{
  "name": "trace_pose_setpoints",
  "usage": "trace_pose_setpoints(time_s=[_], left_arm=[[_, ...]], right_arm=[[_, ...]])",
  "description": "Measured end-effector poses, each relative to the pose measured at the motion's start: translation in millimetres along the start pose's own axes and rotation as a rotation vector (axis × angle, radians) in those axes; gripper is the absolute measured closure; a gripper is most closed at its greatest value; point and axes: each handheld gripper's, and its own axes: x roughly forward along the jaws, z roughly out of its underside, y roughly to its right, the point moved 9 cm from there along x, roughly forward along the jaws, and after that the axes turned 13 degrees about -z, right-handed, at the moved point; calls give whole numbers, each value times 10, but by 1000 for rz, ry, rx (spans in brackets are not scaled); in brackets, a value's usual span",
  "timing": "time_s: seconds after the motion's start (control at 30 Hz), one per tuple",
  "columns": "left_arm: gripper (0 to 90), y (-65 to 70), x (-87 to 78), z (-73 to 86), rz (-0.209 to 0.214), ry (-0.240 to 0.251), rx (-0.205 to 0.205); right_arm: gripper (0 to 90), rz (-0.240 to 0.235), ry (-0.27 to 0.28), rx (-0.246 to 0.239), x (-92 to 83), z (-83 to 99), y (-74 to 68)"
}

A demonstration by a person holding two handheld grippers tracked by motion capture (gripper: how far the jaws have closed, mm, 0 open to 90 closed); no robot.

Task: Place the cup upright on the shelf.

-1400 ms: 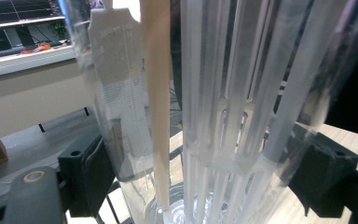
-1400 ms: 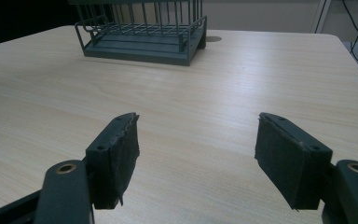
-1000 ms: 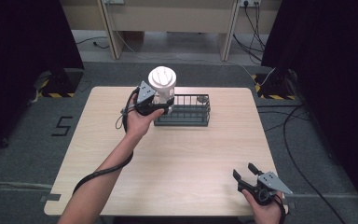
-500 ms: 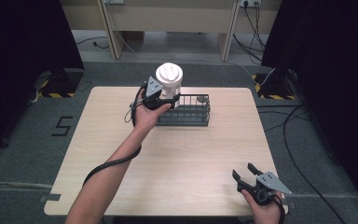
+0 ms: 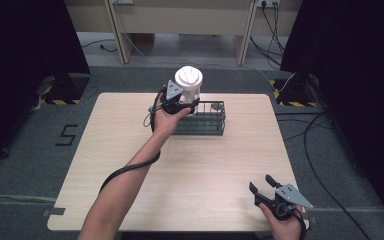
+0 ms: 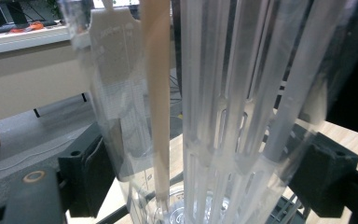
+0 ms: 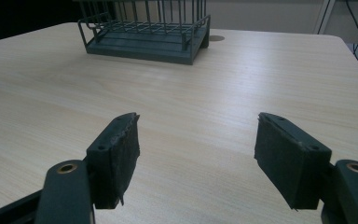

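Clear jug [image 5: 188, 89] gripped above wire basket [image 5: 211, 119]

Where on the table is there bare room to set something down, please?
Bare wood runs from the wire basket to the near edge and the right gripper, and left of the forearm. It is crowded only at the basket, where the left gripper holds the clear jug.
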Motion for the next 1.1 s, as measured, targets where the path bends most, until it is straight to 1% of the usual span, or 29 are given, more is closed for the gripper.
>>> trace_pose_setpoints(time_s=[0.13, 0.27, 0.5, 0.73, 0.87, 1.1], left_arm=[[178, 18, 63, 48, 0, -14, 2], [177, 40, 113, 90, 2, -24, -6], [177, 62, 187, 188, -2, -46, -9], [176, 98, 254, 342, -11, -87, -19], [176, 144, 291, 426, -8, -107, -23], [175, 205, 331, 477, -5, -117, -30]], right_arm=[[312, -2, -1, -9, 2, -1, 1], [312, -1, -2, -13, 2, -1, 0], [312, -1, -1, -10, 1, -1, 2], [312, -3, -4, -8, 4, 1, -5], [312, -4, -6, -10, 4, 2, -7], [311, -7, -6, -9, 8, 2, -13]])
